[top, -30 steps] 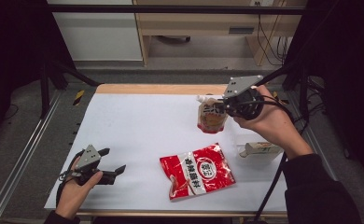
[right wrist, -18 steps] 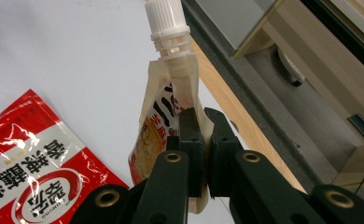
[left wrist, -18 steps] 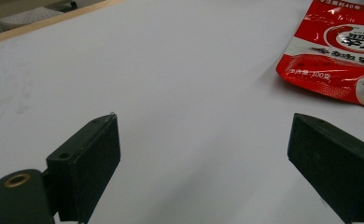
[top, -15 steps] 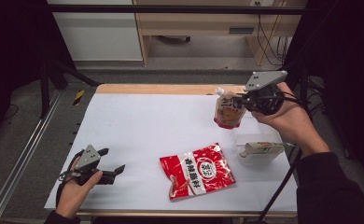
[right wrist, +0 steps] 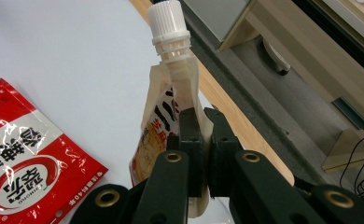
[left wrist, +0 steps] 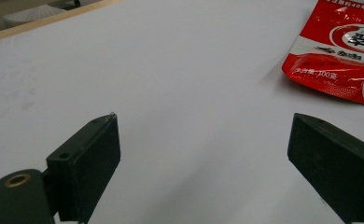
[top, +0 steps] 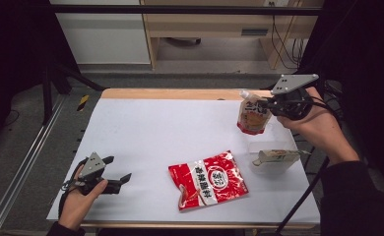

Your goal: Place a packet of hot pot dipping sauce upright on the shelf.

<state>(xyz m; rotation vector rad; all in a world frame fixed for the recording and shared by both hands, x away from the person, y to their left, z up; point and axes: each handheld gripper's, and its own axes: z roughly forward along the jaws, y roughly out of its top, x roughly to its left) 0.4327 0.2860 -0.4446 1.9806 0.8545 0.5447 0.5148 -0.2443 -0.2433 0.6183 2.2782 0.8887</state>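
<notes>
Clamped on the upper body of a spouted sauce pouch (right wrist: 171, 126), the right gripper (top: 268, 104) holds it upright above the far right part of the white table (top: 180, 128), white screw cap (right wrist: 170, 21) topmost. Just nearer the person, a clear plastic container (top: 273, 161) with a small box in it sits by the table's right edge; it looks the likely destination, so the carry step seems in hand, and the next move calls for swinging the pouch over that container and lowering before release. A red snack packet (top: 209, 179) lies flat mid-table. At near left, the left gripper (top: 116, 171) rests wide open, holding nothing.
</notes>
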